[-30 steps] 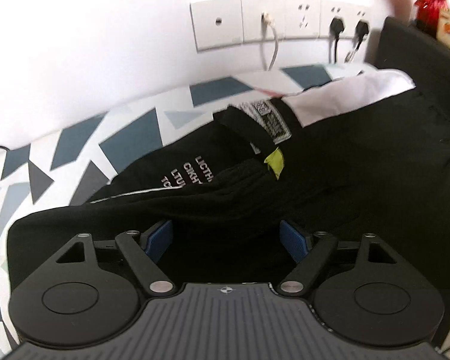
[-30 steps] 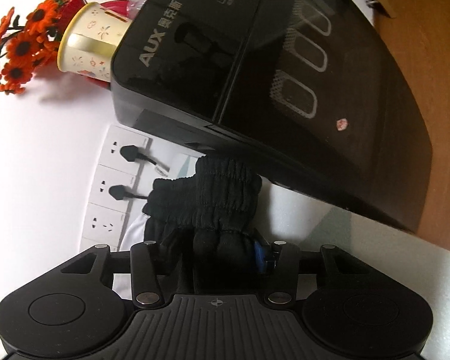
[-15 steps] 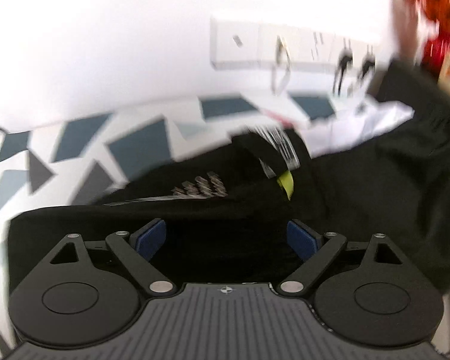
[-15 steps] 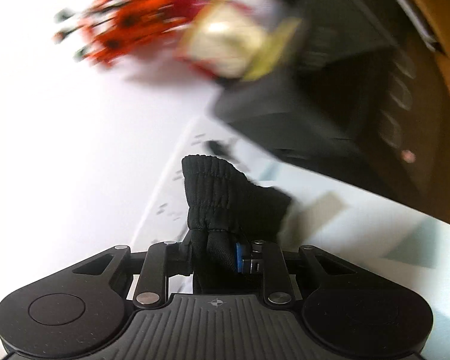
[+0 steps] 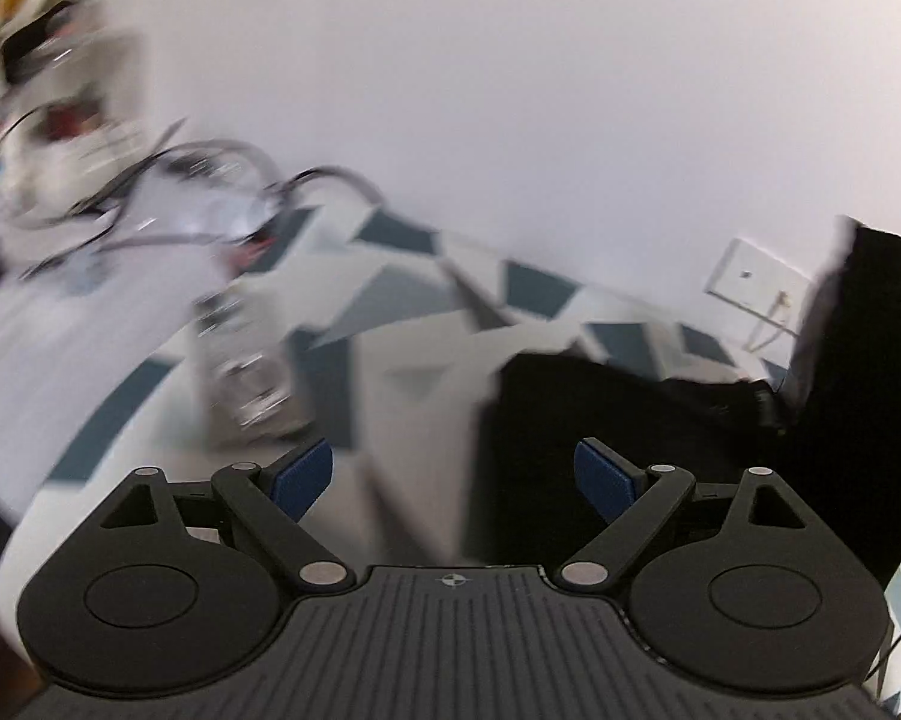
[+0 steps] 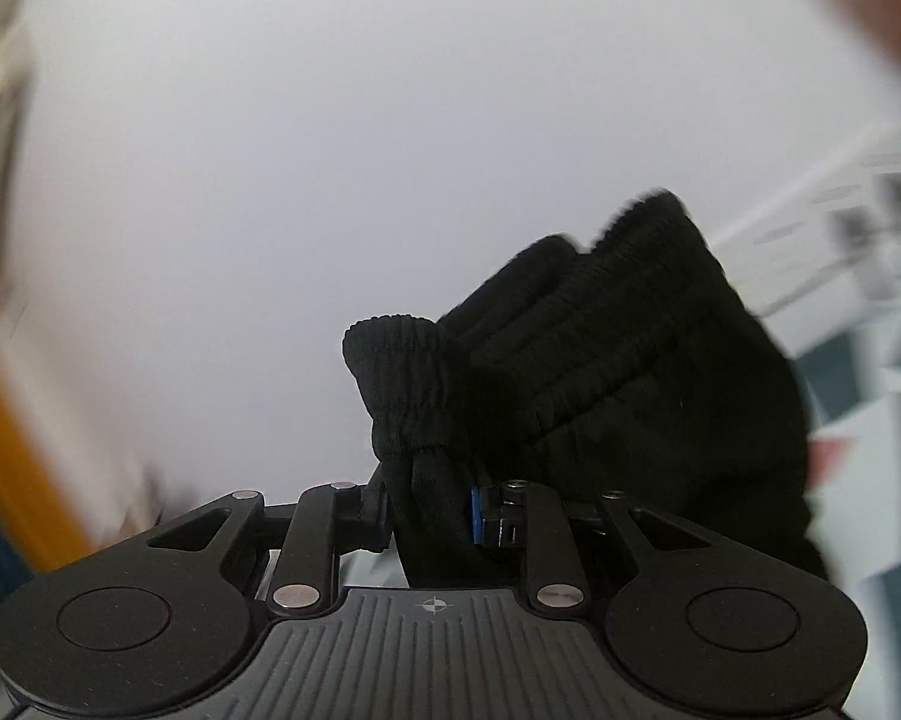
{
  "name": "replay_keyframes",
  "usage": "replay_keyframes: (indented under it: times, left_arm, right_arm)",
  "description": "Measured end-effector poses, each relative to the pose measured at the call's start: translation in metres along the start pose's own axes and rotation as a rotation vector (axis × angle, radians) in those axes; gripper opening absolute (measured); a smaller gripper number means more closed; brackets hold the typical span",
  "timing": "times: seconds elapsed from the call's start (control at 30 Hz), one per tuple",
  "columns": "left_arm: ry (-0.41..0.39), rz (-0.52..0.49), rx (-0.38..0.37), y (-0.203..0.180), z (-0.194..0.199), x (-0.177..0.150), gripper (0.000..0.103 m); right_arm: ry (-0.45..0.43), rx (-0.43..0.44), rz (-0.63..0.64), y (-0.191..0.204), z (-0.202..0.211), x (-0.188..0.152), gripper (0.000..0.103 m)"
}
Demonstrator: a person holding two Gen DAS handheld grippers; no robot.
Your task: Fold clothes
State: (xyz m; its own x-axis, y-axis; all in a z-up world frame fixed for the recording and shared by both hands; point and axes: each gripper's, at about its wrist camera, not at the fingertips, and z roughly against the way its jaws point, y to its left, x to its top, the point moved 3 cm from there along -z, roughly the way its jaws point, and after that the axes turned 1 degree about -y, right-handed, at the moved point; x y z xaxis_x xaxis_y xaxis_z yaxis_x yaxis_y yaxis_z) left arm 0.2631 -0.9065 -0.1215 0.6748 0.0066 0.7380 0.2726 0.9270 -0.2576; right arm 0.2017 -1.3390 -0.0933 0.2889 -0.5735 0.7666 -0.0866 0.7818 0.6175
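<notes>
Right wrist view: a bunched black garment (image 6: 600, 372) is seen pinched between the closed-in fingers of the right gripper (image 6: 429, 516), its ribbed elastic band raised above the jaws against a blank white wall (image 6: 330, 120); to the right of the garment a patch of tablecloth (image 6: 852, 372) with blue-grey triangles is glimpsed, much blurred; the edges of the frame are smeared by motion. On the left wrist view, the left gripper (image 5: 453, 474) is shown with its blue-padded fingers (image 5: 303, 474) spread wide and nothing held between them; beyond and to the right of that gripper the black garment (image 5: 600, 432) is seen lying on the patterned tablecloth (image 5: 402, 324), with more black cloth rising at the far right edge; behind the garment a white wall plate (image 5: 756, 285) with a cable is fixed to the wall; to the garment's left, blurred cables (image 5: 210, 180) and clutter are spread over the table, too smeared to be identified.
</notes>
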Motion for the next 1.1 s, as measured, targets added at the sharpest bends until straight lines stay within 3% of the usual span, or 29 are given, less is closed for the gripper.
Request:
replay_keyframes:
  times: [0.07,0.17,0.3,0.43,0.6,0.73,0.83,0.87,0.9,1.0,1.1]
  left_arm:
    - [0.015,0.027,0.017,0.018,0.004,-0.009,0.090]
    - [0.037,0.067,0.043,0.046,0.010,-0.023,0.090]
    - [0.053,0.092,0.040,0.066,0.015,-0.033,0.090]
    - [0.054,0.075,0.011,0.071,0.016,-0.032,0.089]
    - [0.067,0.076,-0.036,0.074,0.011,-0.030,0.089]
    - [0.130,0.097,-0.109,0.065,-0.011,-0.027,0.089]
    - [0.172,0.103,-0.168,0.047,-0.030,-0.023,0.089]
    - [0.186,0.110,-0.191,0.040,-0.036,-0.022,0.089]
    - [0.202,0.120,-0.221,0.033,-0.041,-0.022,0.089]
    - [0.244,0.144,-0.283,0.012,-0.058,-0.024,0.090]
    - [0.284,0.166,-0.330,-0.007,-0.076,-0.028,0.090]
  right_arm:
    - [0.138,0.039,0.080,0.031,-0.036,-0.036,0.020]
    - [0.356,0.020,0.212,0.053,-0.081,-0.102,0.020]
    - [0.567,-0.019,0.418,0.065,-0.104,-0.184,0.020]
    - [0.566,-0.031,0.443,0.086,-0.087,-0.197,0.020]
    - [0.527,0.018,0.496,0.094,-0.069,-0.175,0.020]
    - [0.686,-0.039,0.641,0.087,-0.084,-0.206,0.026]
    - [0.663,-0.067,0.673,0.089,-0.077,-0.215,0.041]
    - [0.658,-0.078,0.672,0.091,-0.074,-0.215,0.065]
    - [0.650,-0.095,0.669,0.092,-0.071,-0.212,0.073]
    - [0.616,-0.108,0.630,0.088,-0.053,-0.193,0.073]
    - [0.573,-0.144,0.502,0.068,-0.034,-0.158,0.078]
